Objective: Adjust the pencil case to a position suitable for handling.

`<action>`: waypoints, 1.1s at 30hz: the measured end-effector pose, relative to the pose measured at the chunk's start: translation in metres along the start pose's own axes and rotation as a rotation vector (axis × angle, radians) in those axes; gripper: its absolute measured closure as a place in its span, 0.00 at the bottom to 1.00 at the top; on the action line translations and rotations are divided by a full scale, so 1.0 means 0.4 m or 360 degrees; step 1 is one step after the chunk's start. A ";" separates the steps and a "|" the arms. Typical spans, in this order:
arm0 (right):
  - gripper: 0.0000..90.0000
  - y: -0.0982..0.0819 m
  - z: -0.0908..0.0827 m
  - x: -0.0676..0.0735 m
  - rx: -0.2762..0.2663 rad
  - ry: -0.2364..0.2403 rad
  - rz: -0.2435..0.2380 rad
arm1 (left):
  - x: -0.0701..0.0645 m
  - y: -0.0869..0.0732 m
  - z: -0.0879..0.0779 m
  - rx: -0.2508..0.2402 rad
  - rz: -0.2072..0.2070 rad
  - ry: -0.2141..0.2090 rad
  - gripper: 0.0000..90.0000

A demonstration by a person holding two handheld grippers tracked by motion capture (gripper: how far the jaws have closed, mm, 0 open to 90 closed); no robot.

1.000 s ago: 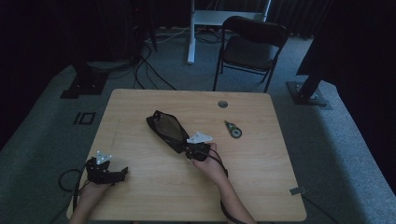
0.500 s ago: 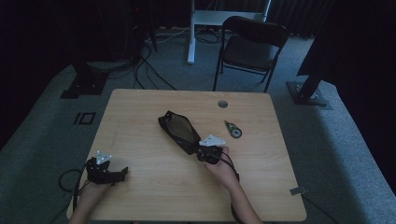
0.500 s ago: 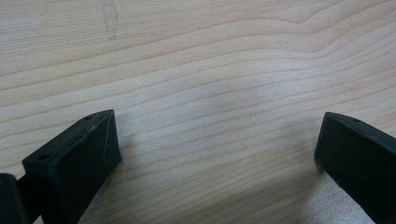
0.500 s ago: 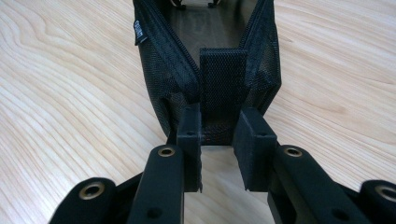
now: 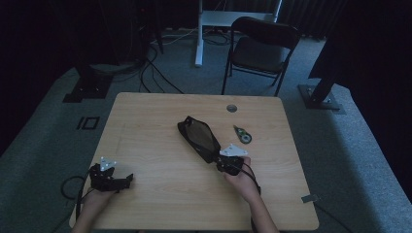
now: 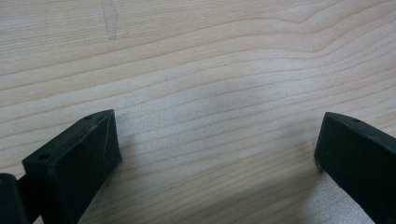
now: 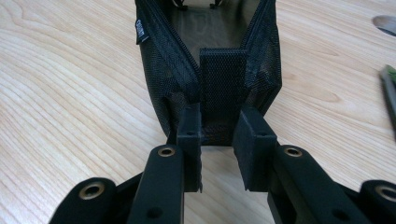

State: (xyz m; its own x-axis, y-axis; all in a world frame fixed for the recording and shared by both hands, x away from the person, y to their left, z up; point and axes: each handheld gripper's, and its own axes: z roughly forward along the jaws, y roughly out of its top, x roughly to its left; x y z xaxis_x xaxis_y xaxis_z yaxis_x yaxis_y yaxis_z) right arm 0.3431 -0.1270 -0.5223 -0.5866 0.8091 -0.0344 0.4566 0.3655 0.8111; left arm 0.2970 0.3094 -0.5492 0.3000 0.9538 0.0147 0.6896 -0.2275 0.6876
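A black mesh zip pouch (image 5: 198,137) lies open on the wooden table (image 5: 160,121), a little right of centre. My right gripper (image 5: 219,160) is at its near end, shut on the woven tab of the pouch (image 7: 219,84); in the right gripper view the two jaws of that gripper (image 7: 219,126) pinch the tab from either side. My left gripper (image 5: 127,178) rests near the front left corner, far from the pouch. In its own view the left gripper (image 6: 217,140) is open, with bare wood between the jaws.
A small green and grey tape dispenser (image 5: 242,134) lies just right of the pouch, at the right edge of the right gripper view (image 7: 388,88). A round cable hole (image 5: 231,108) sits near the far edge. A folding chair (image 5: 262,46) stands behind the table.
My right gripper has dragged the pouch to the right across the table, closer to the tape dispenser. The left gripper has stayed put.
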 end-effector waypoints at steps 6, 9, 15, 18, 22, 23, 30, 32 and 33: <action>0.81 -0.021 -0.020 -0.015 -0.0007 -0.0024 0.0036 | 0.000 0.000 0.000 0.0000 0.0000 0.0000 0.00; 0.81 -0.031 -0.033 -0.024 -0.0011 -0.0035 0.0049 | 0.000 0.000 0.000 0.0000 0.0000 0.0000 0.00; 0.81 -0.049 -0.065 -0.037 -0.0002 -0.0055 0.0049 | 0.000 0.000 0.000 0.0000 0.0000 0.0000 0.00; 0.81 -0.060 -0.076 -0.044 0.0003 -0.0067 0.0051 | 0.000 0.000 0.000 0.0000 -0.0001 0.0000 0.00; 0.81 -0.073 -0.092 -0.052 0.0000 -0.0084 0.0073 | 0.000 0.000 0.000 -0.0001 0.0000 0.0000 0.00; 0.81 -0.076 -0.095 -0.053 0.0000 -0.0088 0.0073 | 0.000 0.000 0.000 0.0000 0.0000 0.0000 0.00; 0.81 -0.092 -0.119 -0.051 0.0000 -0.0102 0.0076 | 0.000 0.000 0.000 0.0000 0.0000 0.0000 0.00; 0.81 -0.098 -0.127 -0.050 0.0003 -0.0101 0.0082 | 0.000 0.000 0.000 0.0000 0.0000 0.0000 0.00; 0.81 -0.101 -0.131 -0.050 0.0005 -0.0107 0.0086 | 0.000 0.000 0.000 0.0000 0.0000 0.0000 0.00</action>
State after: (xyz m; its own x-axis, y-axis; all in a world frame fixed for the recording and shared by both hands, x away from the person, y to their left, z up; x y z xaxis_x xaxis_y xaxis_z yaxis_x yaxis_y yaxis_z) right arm 0.3013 -0.1819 -0.5238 -0.5147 0.8569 -0.0296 0.4885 0.3215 0.8112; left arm 0.2971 0.3094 -0.5492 0.3000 0.9538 0.0146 0.6894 -0.2274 0.6877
